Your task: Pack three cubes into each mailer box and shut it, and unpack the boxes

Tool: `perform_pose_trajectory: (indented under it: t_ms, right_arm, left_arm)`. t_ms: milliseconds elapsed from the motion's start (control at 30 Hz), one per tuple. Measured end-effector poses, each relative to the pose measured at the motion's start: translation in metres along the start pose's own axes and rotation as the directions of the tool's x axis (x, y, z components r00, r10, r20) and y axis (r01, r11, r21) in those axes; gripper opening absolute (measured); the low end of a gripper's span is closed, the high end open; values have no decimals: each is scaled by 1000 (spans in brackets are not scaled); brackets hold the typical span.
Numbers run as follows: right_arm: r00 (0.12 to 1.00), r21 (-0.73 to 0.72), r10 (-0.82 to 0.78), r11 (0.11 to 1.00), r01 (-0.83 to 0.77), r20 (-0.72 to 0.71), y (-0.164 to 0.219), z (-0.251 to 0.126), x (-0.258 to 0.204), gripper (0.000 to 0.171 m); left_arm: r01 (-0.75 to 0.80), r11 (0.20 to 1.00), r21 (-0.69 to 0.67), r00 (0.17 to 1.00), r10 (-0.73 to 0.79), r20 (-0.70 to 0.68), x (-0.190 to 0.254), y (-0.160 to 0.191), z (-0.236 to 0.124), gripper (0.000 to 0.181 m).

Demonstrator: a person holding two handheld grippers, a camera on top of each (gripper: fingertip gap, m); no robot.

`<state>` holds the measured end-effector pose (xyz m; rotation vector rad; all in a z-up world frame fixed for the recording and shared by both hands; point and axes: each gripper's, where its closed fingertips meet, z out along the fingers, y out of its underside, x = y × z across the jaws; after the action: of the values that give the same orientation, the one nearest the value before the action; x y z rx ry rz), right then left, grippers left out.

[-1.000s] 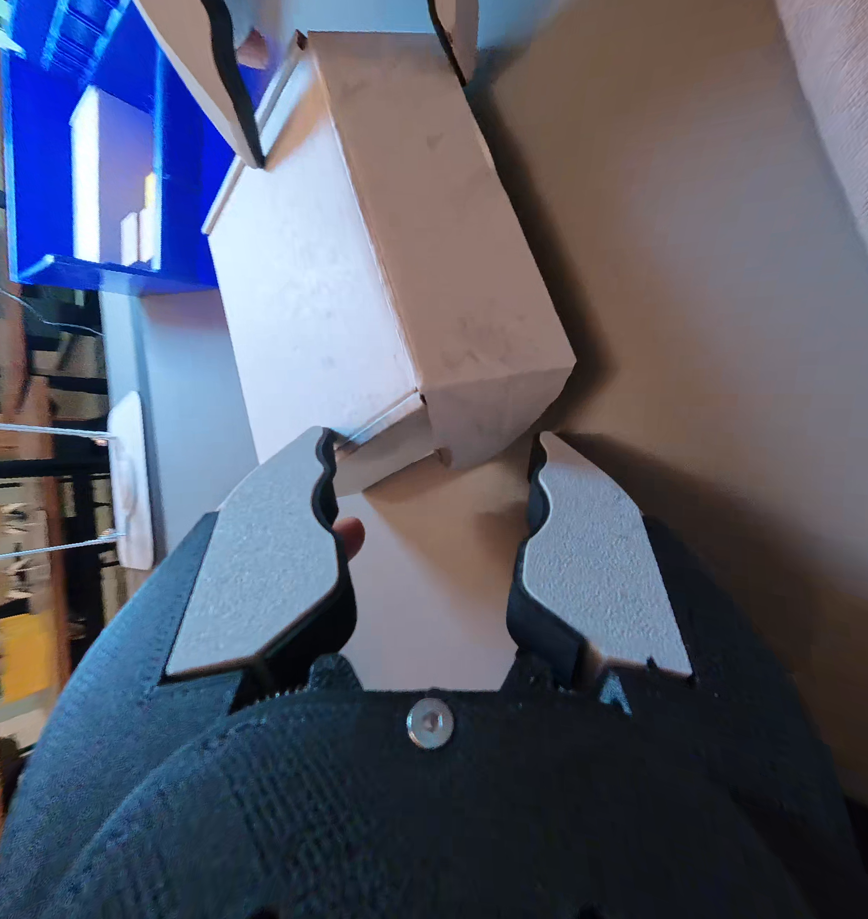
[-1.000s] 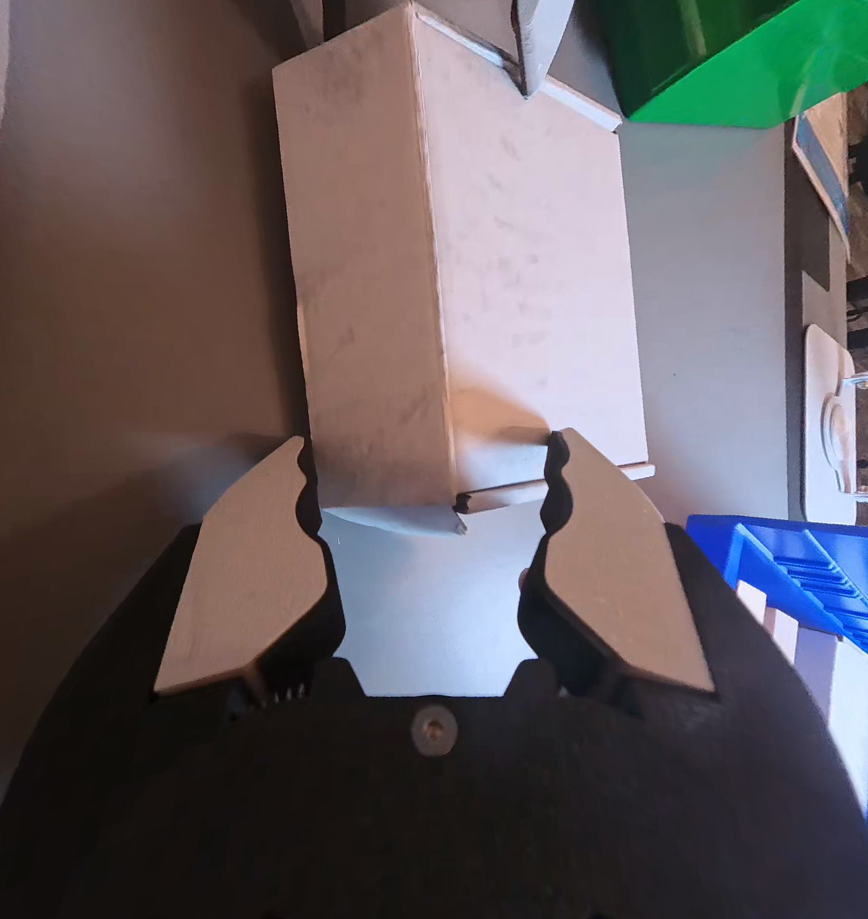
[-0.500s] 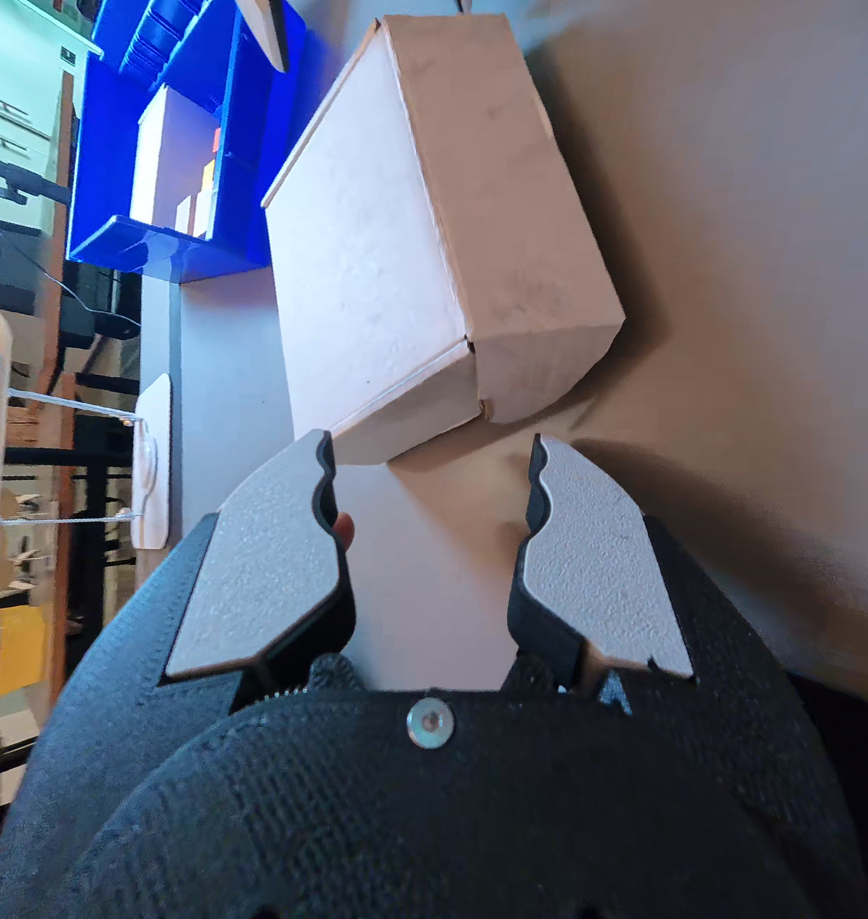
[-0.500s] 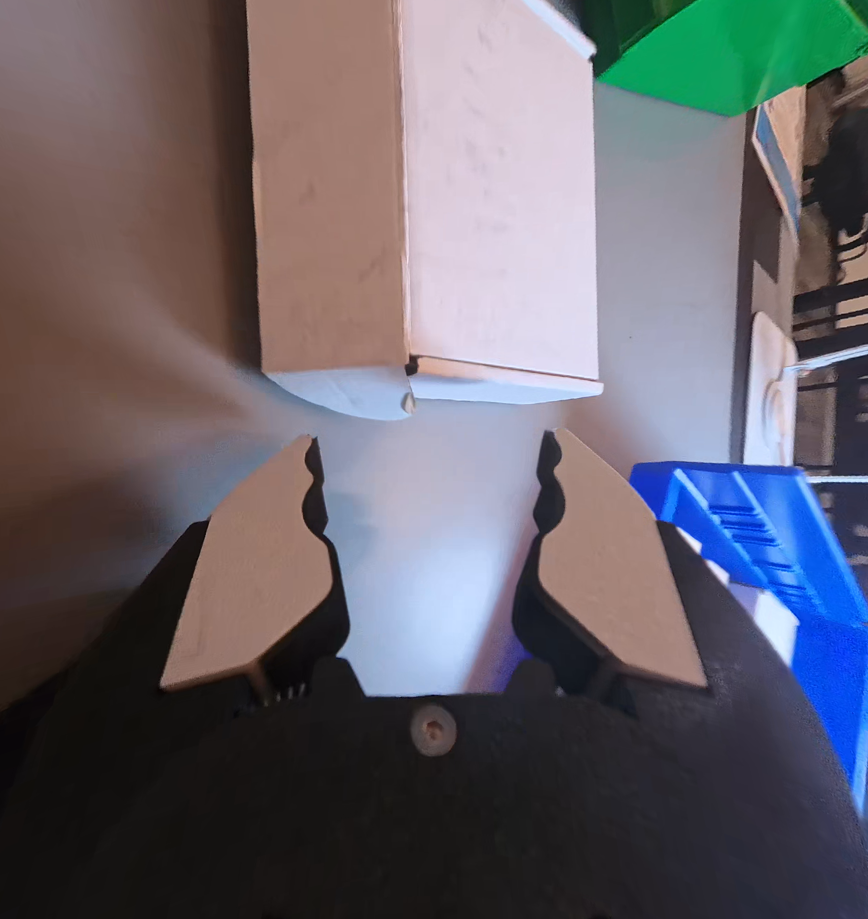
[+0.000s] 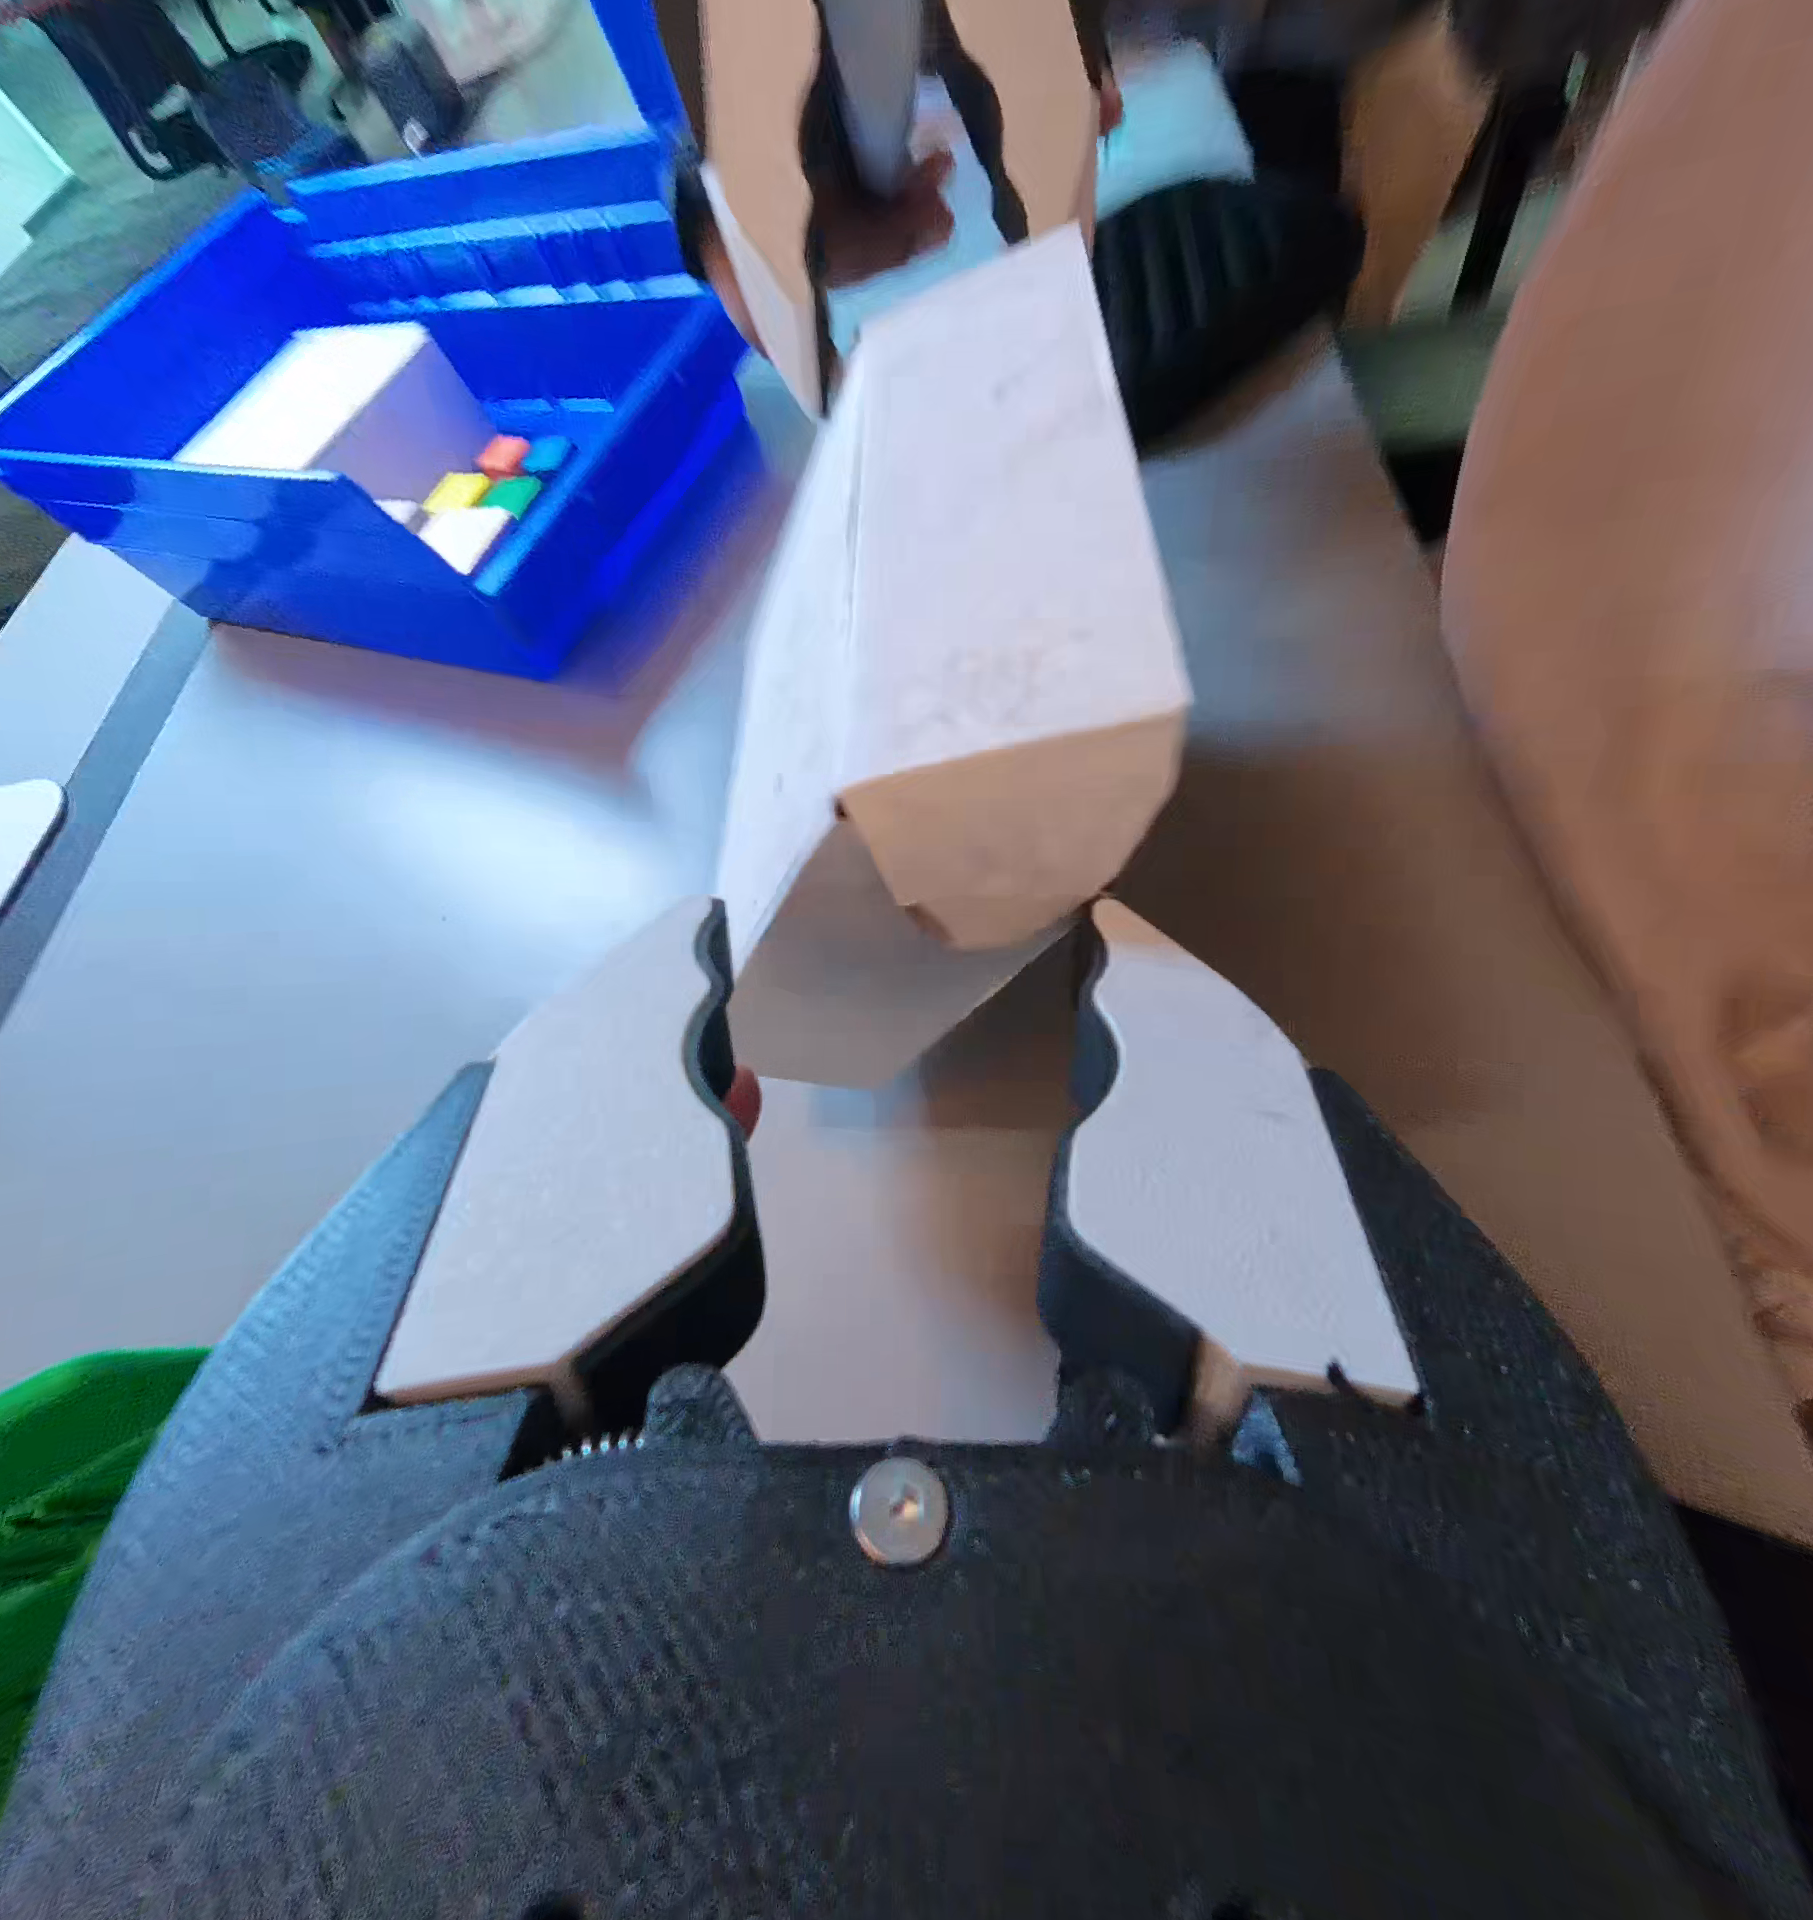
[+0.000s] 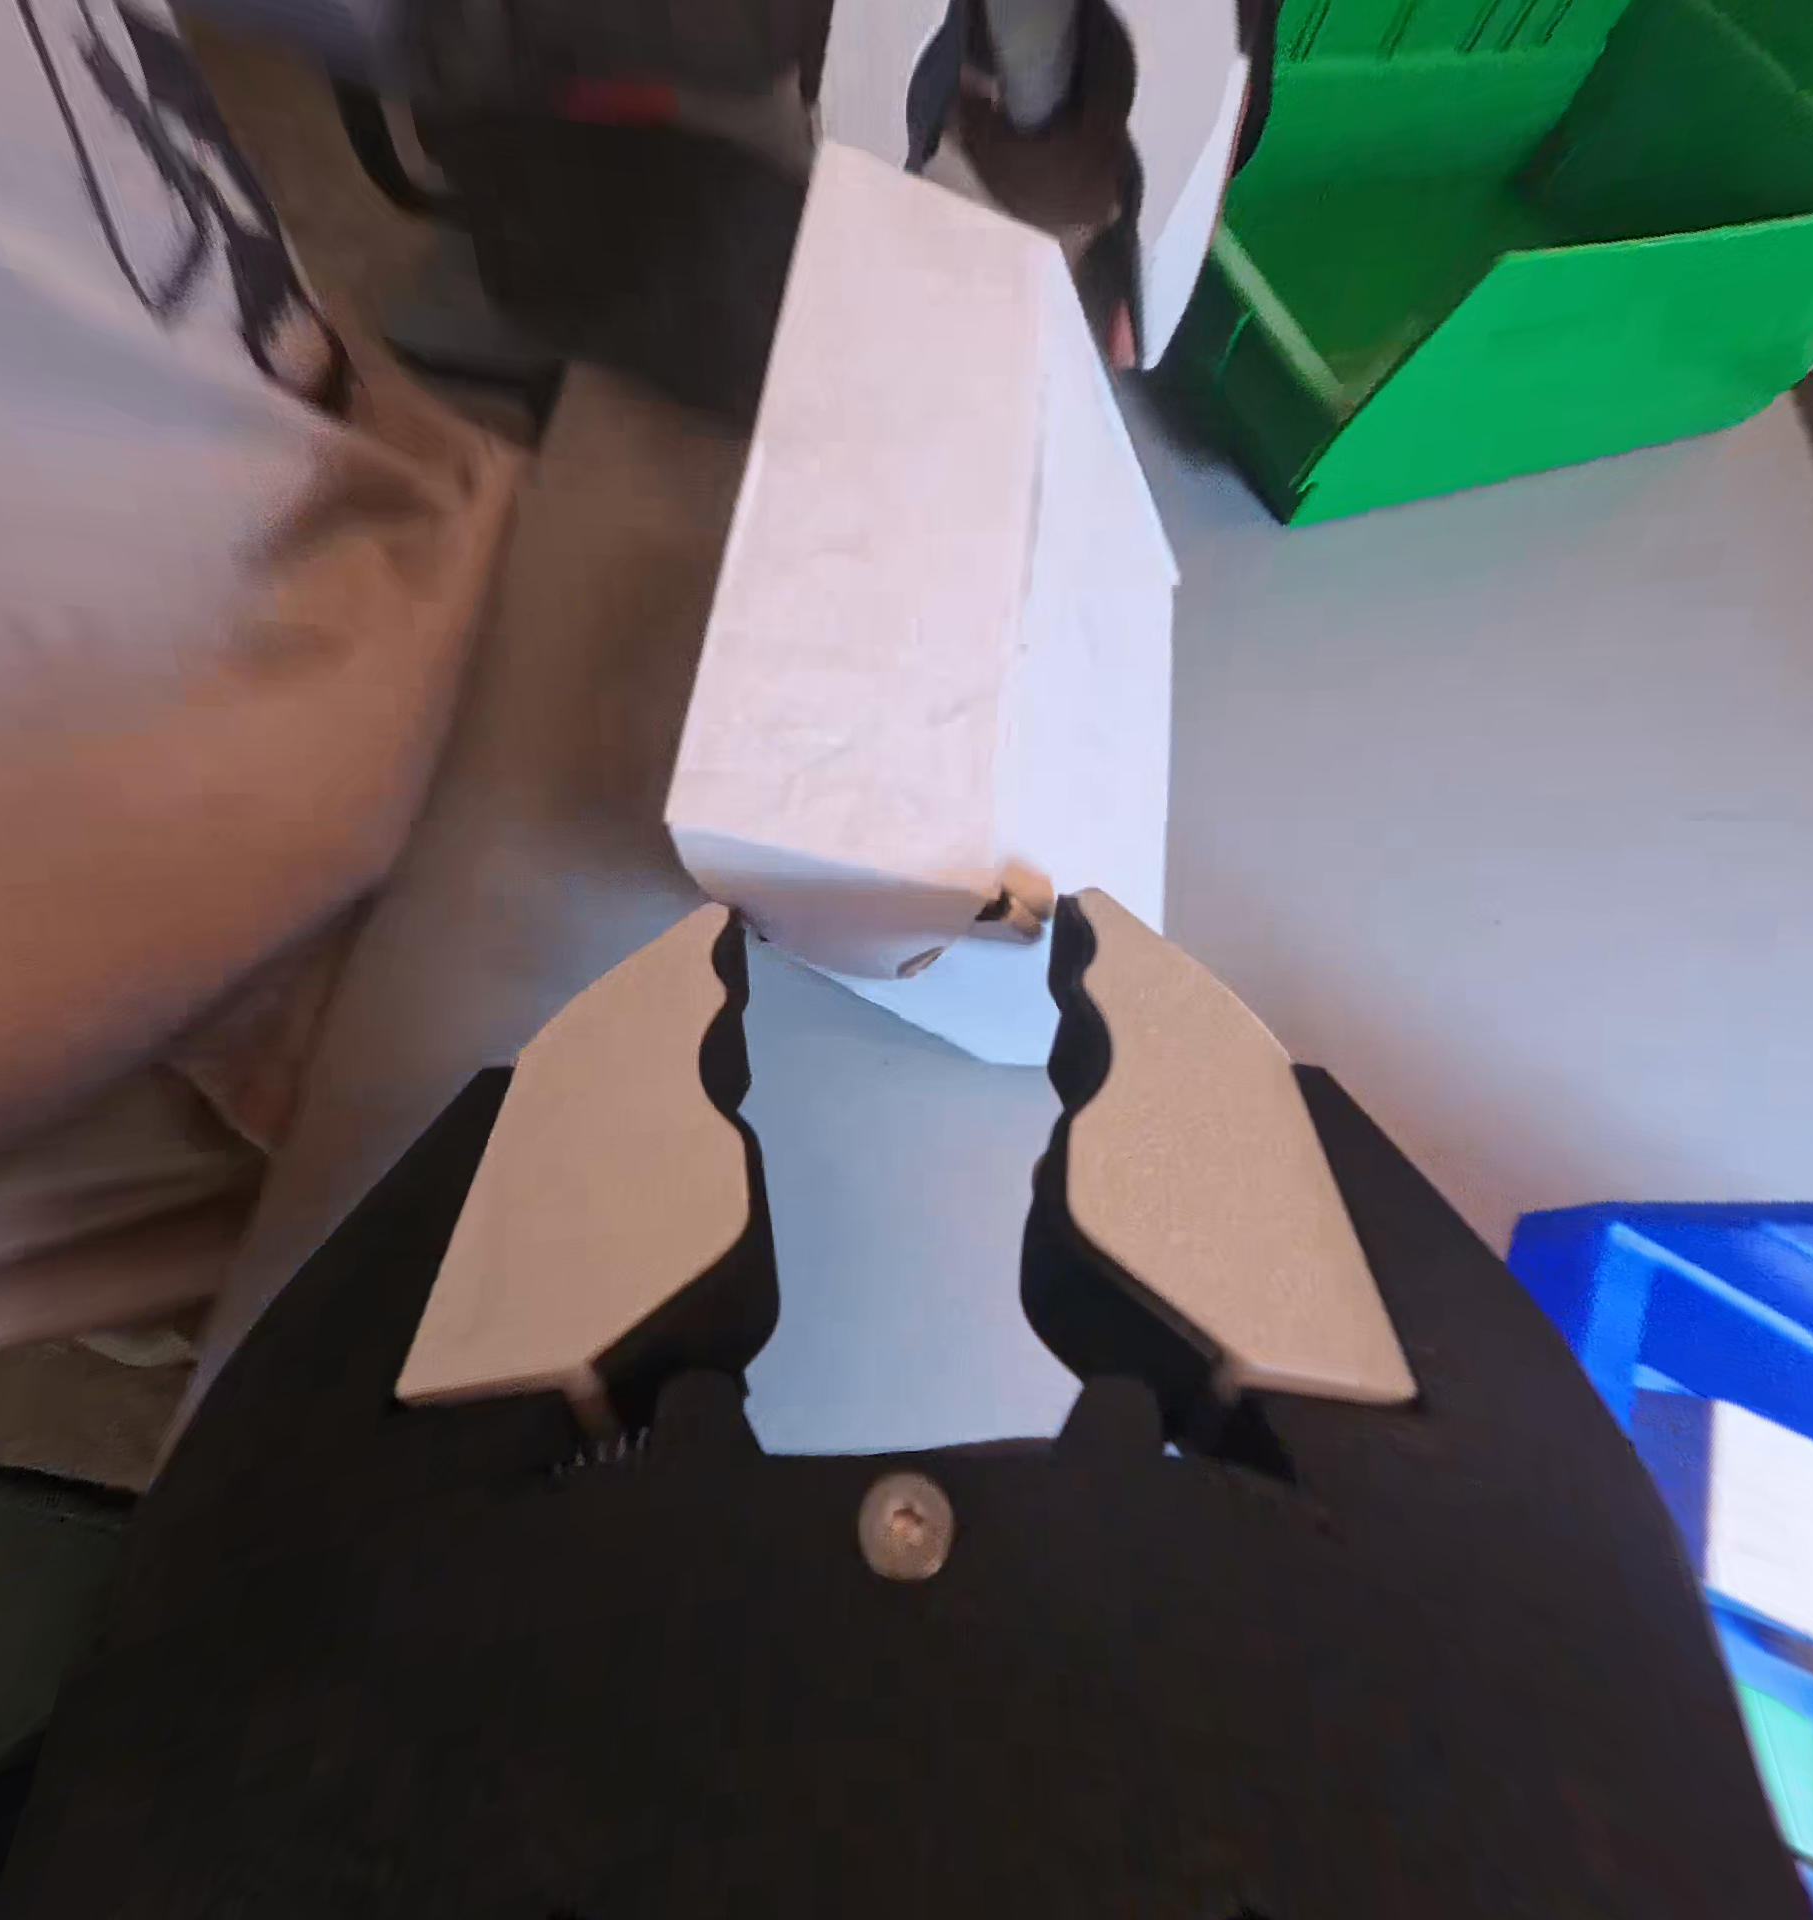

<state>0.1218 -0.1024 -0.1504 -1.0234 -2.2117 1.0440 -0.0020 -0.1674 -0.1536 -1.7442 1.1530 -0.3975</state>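
Note:
A shut white mailer box (image 5: 985,540) hangs tilted over the grey table (image 5: 310,935), held between the two grippers. My left gripper (image 5: 902,920) has its jaws against the sides of the near end. The right gripper's fingers (image 5: 756,239) clasp the far end. In the right wrist view, my right gripper (image 6: 897,914) has its jaws against the end of the box (image 6: 881,582), and the left gripper's fingers (image 6: 1182,229) show at the far end. Several coloured cubes (image 5: 507,483) lie in a blue bin (image 5: 362,603).
The blue bin also holds a white box (image 5: 299,395) and shows at the lower right of the right wrist view (image 6: 1660,1340). A green bin (image 6: 1567,343) stands beyond the box. A person in beige clothing (image 5: 1660,727) sits close along the table edge. Left tips to right tips: about 15 centimetres.
Both grippers had drawn back open from the box ends; now both sets of jaws have narrowed onto the ends. The box has turned and come up tilted off the table.

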Motion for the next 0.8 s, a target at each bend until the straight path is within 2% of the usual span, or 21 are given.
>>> perform_pose_trajectory:
  t_ms: [33, 167, 300, 533, 700, 800]
  right_arm:
    - [997, 36, 62, 997, -63, 34, -3, -4, 5, 56]
    - [951, 158, 258, 945, -285, 171, -7, -6, 24, 53]
    - [922, 240, 314, 899, -366, 228, -6, -5, 33, 54]
    - [947, 268, 270, 913, -309, 172, -5, -15, 37, 56]
    - [978, 261, 165, 946, -195, 130, -13, -18, 33, 55]
    - [989, 229, 128, 963, -142, 74, -9, -11, 35, 42]
  left_arm:
    - [52, 998, 46, 999, -52, -5, -7, -4, -4, 57]
    - [229, 966, 121, 972, -220, -86, -18, 0, 1, 55]
    - [239, 958, 157, 969, -225, -104, -18, 2, 5, 56]
    - [172, 967, 188, 980, -149, -130, -30, -14, -23, 61]
    - [17, 999, 31, 983, -11, -181, -29, -19, -12, 61]
    - [-38, 999, -31, 973, 30, -228, -27, -18, -2, 52]
